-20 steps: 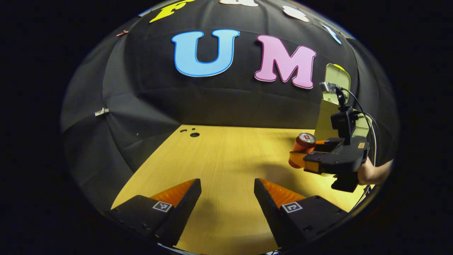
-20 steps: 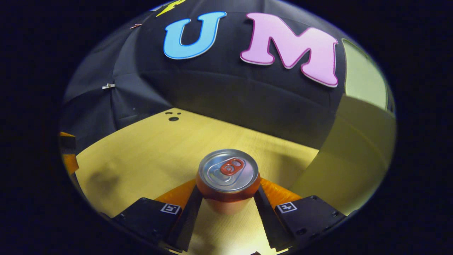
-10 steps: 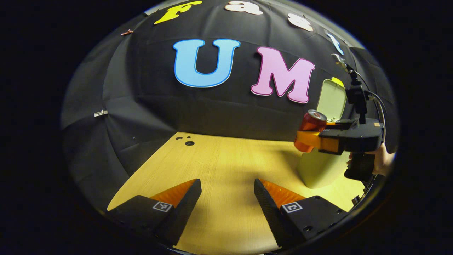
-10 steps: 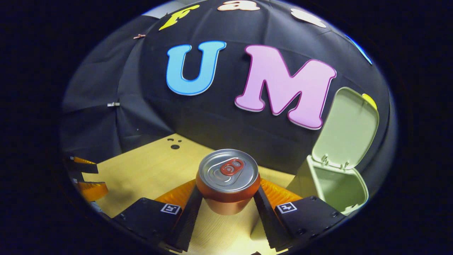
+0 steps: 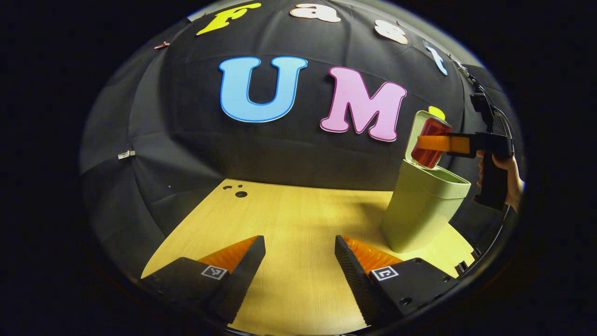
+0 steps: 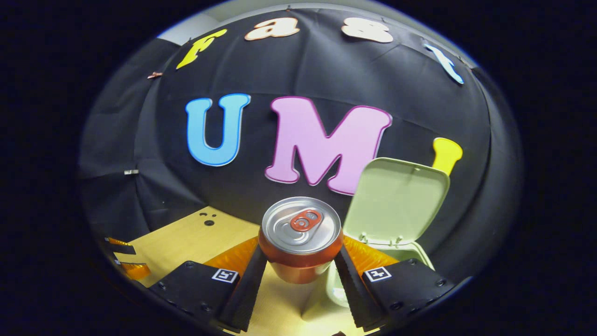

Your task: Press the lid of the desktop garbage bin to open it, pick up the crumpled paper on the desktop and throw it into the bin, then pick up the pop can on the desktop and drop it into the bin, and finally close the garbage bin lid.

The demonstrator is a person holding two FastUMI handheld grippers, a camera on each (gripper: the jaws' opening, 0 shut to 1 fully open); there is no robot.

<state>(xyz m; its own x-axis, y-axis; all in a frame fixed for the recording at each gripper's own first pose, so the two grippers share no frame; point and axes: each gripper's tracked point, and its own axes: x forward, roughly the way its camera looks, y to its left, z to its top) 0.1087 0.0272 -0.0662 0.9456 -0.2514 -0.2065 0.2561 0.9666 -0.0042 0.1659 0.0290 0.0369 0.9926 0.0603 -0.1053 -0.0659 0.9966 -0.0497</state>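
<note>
A recording booth — black cloth wall (image 5: pixel 280 149) draped behind a bare wooden desktop (image 5: pixel 298 219).

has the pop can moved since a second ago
Yes. In the left gripper view the pop can, clamped in the right gripper, has risen from the table to above the open bin.

One pop can (image 6: pixel 301 238), one garbage bin (image 5: pixel 422 207) with one raised lid (image 6: pixel 396 200), two tools, left tool (image 5: pixel 298 261), right tool (image 6: pixel 301 275), one table (image 5: pixel 289 219)

A red pop can (image 6: pixel 300 240) with a silver top, upright, is held above the open pale-green garbage bin (image 5: pixel 422 207), its lid (image 6: pixel 395 200) raised.
</note>
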